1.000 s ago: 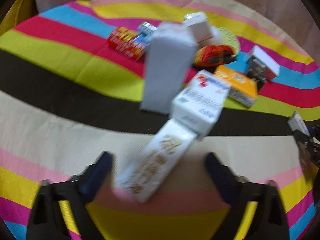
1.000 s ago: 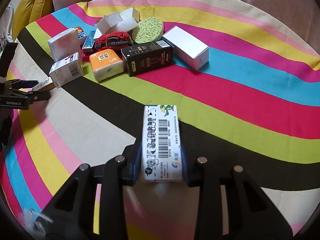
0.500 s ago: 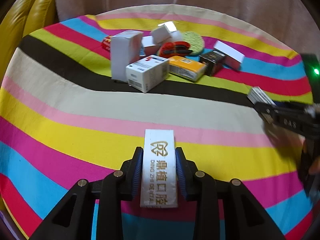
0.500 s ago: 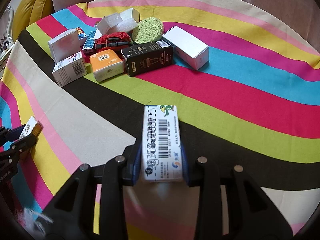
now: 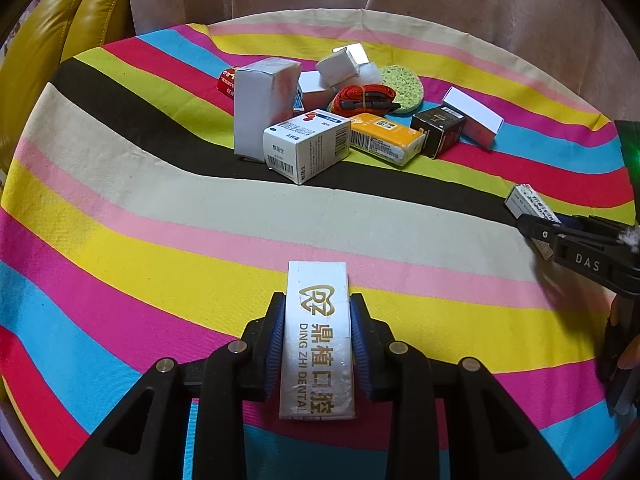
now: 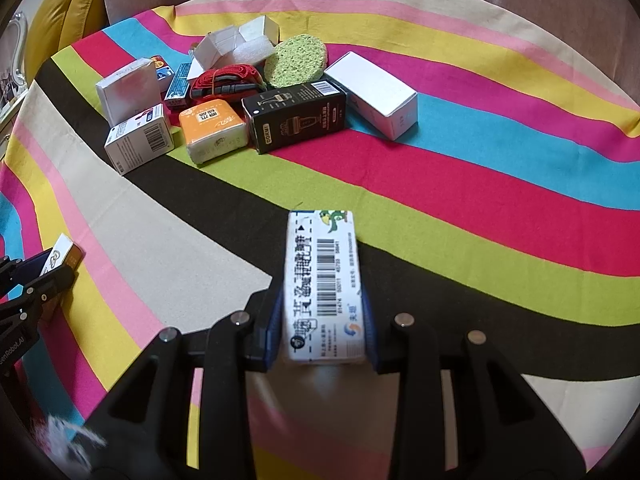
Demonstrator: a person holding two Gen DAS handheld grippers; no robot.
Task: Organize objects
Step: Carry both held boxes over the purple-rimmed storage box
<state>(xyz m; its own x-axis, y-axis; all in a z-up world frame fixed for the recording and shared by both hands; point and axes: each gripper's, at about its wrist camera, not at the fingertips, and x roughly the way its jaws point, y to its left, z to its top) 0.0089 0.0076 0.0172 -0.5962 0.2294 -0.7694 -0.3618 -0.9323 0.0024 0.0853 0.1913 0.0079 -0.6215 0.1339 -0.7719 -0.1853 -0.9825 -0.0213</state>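
My left gripper is shut on a long white dental box with gold lettering, held over the striped cloth. My right gripper is shut on a white box with a barcode. Each gripper shows in the other's view: the right one with its box at the right edge, the left one with its box at the left edge. A pile of boxes lies at the far side: a tall white box, a blue-and-white medicine box, an orange pack, a black box.
A round table carries a striped cloth. The pile also holds a green sponge, a red strap and a white box. A yellow chair stands at the left, a beige curtain behind.
My left gripper closed on the dental box and drew it back from the pile toward the near side. My right gripper has held still with its box.
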